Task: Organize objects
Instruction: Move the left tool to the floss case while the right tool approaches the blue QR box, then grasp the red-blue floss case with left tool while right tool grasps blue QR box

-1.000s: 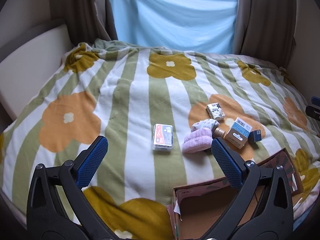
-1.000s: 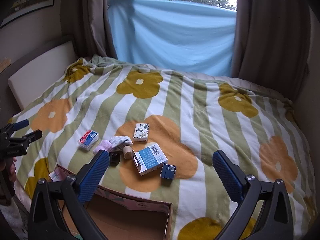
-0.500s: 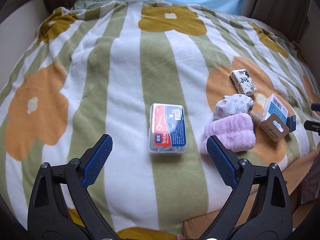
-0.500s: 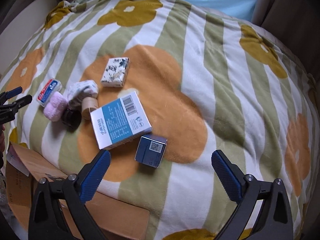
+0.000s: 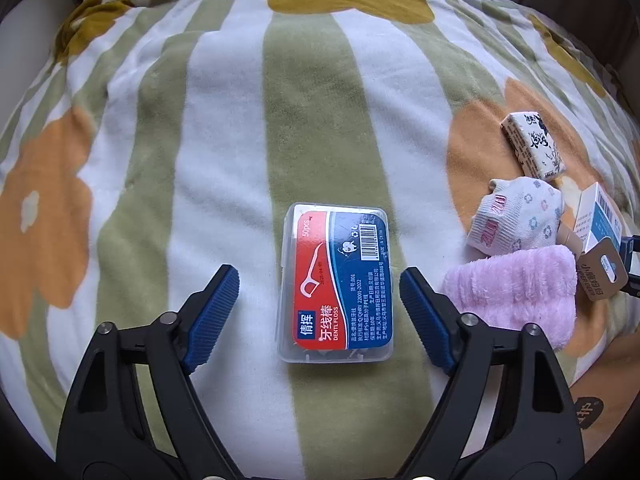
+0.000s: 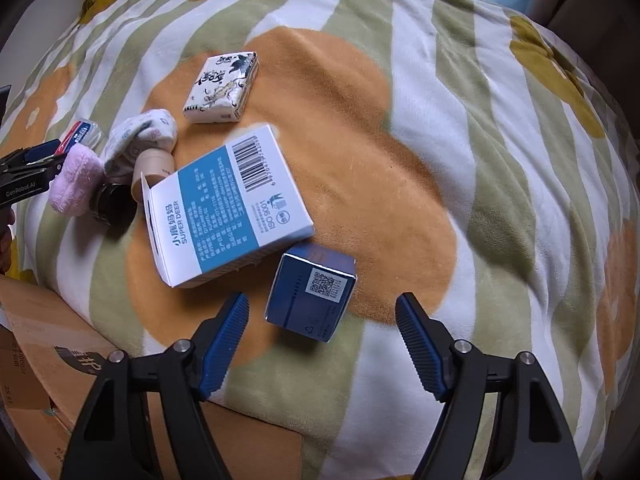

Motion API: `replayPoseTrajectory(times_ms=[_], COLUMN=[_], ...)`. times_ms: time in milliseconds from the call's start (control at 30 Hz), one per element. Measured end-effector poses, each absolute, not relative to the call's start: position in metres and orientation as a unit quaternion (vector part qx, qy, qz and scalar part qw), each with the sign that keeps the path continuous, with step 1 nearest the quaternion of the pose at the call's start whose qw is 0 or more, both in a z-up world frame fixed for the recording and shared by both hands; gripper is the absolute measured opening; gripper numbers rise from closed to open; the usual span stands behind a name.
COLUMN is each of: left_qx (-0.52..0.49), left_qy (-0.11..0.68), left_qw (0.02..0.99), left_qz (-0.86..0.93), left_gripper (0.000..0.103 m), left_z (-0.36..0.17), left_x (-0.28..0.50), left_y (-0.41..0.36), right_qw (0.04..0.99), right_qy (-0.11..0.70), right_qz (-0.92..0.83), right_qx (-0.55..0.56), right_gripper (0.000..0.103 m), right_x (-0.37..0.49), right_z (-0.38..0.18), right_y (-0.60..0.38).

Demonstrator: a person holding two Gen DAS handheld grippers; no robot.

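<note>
My left gripper (image 5: 319,283) is open, its blue pads on either side of a clear dental floss box (image 5: 338,282) with a red and blue label, not touching it. My right gripper (image 6: 322,310) is open around a small dark blue box (image 6: 311,297). Behind that lie a white and blue carton (image 6: 228,206), a patterned tissue pack (image 6: 222,87), a floral sock (image 6: 140,138), a pink cloth (image 6: 74,180), a tan cylinder (image 6: 154,166) and a black round object (image 6: 112,204). The left gripper also shows in the right wrist view (image 6: 30,168).
Everything lies on a striped, flowered blanket (image 5: 224,100) over a bed. A brown cardboard box (image 6: 44,360) sits at the near edge, also in the left wrist view (image 5: 600,392). Curtains and a blue cloth stand at the far side.
Both grippers have moved forward and down toward the blanket. The left now brackets the floss box and the right brackets the small blue box. Both stayed open.
</note>
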State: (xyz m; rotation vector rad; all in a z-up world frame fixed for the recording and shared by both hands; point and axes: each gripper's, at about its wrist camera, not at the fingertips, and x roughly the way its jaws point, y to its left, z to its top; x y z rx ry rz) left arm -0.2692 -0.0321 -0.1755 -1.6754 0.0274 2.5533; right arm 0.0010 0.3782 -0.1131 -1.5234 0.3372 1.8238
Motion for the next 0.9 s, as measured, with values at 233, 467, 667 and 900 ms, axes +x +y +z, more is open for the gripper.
replayPoseTrajectory(times_ms=[233, 467, 667, 900], left_qx=[-0.551, -0.548, -0.535, -0.493], left_qy=[0.000, 0.003, -0.010, -0.032], left_qw=[0.051, 0.050, 0.057, 0.072], left_qz=[0.833, 0.835, 0.843, 0.867], left_gripper=[0.051, 0.051, 0.051, 0.051], left_z=[-0.180, -0.180, -0.166, -0.109], left_x=[-0.273, -0.272, -0.263, -0.242], left_y=[-0.029, -0.028, -0.032, -0.043], right_qw=[0.356, 0.350, 0.371, 0.380], right_qy=[0.149, 0.164, 0.132, 0.116], right_qz=[0.706, 0.726, 0.732, 0.750], right_qx=[-0.593, -0.569, -0.556, -0.529], right_gripper=[0.051, 0.035, 0.033, 0.032], right_x=[0.003, 0.005, 0.002, 0.001], right_z=[-0.119, -0.115, -0.102, -0.056], right_y=[0.387, 0.393, 0.386, 0.351])
